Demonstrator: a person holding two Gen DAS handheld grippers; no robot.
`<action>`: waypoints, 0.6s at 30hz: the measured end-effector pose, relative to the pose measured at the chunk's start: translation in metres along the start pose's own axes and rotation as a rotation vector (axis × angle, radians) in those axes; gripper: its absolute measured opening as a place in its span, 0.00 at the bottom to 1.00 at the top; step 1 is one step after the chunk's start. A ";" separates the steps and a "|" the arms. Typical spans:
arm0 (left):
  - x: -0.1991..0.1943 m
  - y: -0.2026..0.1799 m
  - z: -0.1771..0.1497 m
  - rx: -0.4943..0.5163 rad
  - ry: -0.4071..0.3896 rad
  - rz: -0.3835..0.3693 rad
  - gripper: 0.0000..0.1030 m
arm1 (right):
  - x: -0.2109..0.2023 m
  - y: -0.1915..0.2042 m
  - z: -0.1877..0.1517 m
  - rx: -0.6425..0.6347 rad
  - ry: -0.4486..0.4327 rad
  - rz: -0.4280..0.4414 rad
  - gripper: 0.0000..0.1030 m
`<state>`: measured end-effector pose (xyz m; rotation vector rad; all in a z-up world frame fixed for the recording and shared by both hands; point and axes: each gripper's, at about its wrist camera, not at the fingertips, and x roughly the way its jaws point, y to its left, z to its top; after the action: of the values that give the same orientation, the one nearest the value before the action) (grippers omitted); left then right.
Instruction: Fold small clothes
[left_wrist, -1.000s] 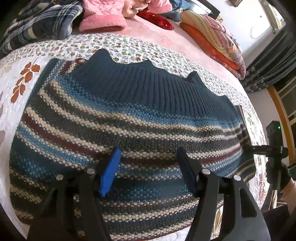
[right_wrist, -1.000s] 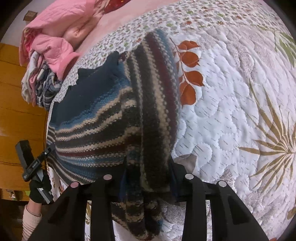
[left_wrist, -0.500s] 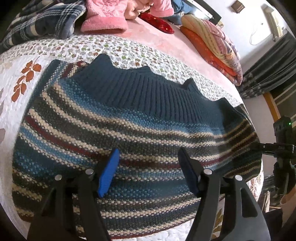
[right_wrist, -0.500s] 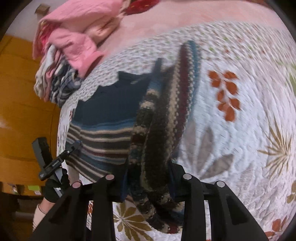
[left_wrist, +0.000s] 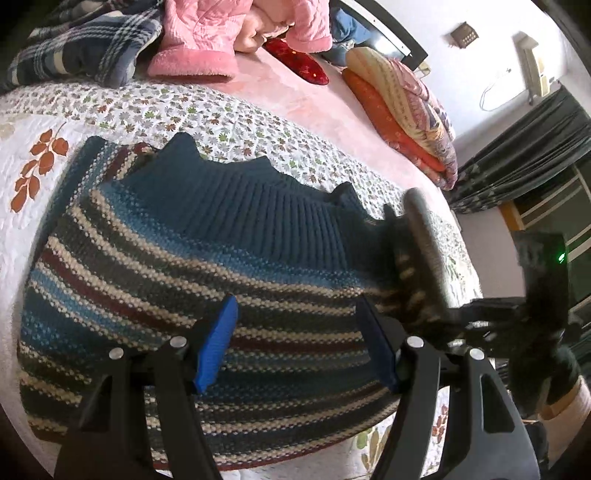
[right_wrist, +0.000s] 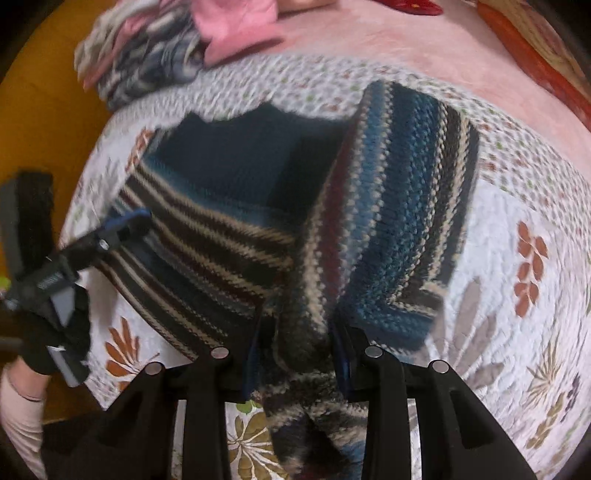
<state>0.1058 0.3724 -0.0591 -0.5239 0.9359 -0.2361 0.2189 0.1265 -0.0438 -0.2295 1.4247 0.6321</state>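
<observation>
Striped knit sweater (left_wrist: 192, 266) spread flat on the quilted bedspread (left_wrist: 110, 107), directly below and ahead of the left gripper (left_wrist: 295, 343), blue pads wide apart, holding nothing. Right gripper (right_wrist: 295, 354) clamped on a bunched fold of the same sweater (right_wrist: 399, 206), that side lifted and doubled over leftward. Pink garment (left_wrist: 207, 40) and plaid blanket (left_wrist: 85, 48) far ahead

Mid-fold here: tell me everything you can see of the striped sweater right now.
The striped sweater is a chunky knit in teal, cream, dark grey and maroon bands, with a plain dark-teal ribbed band along its far edge. It lies mostly flat on the floral quilt. The right gripper is shut on a bunched striped part, lifting it over the body. The left gripper hovers open above the near stripes.
</observation>
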 end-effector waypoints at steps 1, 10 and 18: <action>0.000 0.001 0.001 -0.005 0.000 -0.003 0.64 | 0.005 0.006 0.001 -0.015 0.010 -0.012 0.32; 0.003 0.008 0.004 -0.093 0.009 -0.092 0.64 | 0.022 0.010 0.003 0.009 0.016 0.090 0.55; 0.022 -0.024 0.003 -0.107 0.061 -0.220 0.66 | -0.025 -0.029 -0.012 0.120 -0.062 0.269 0.55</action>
<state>0.1217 0.3443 -0.0607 -0.7232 0.9539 -0.4036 0.2239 0.0898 -0.0277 0.0782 1.4398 0.7629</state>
